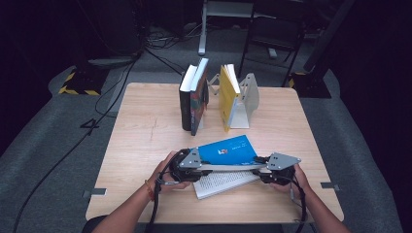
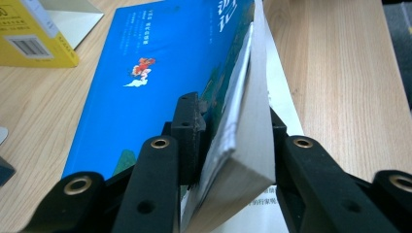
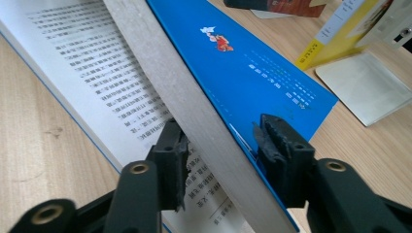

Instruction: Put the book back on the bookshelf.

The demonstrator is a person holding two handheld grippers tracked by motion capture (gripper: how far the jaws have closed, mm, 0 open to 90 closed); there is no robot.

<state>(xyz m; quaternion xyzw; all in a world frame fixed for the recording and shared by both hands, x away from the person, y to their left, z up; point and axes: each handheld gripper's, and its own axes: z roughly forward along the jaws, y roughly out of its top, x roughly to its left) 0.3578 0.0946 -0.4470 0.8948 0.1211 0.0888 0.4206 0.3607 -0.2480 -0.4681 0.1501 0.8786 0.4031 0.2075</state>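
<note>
On the near half of the wooden table [image 1: 145,126]: one blue book [image 1: 228,149], lying open, upper page block lifted off a printed page. Behind it, a white bookend rack [image 1: 248,94] with upright books [image 1: 193,97]. Left gripper [image 2: 233,145]: jaws clamped on the lifted block at its left end. Right gripper [image 3: 221,160]: jaws straddling the block's other end, contact uncertain. Risk, judged: uneven pull could tear pages or let the block slip.

Open book [image 1: 228,150]: bright blue cover, small red-and-white figure, white pages with black print. Table [image 1: 145,136]: light wood grain. Upright books: yellow [image 1: 227,94]; black [image 1: 186,104].
</note>
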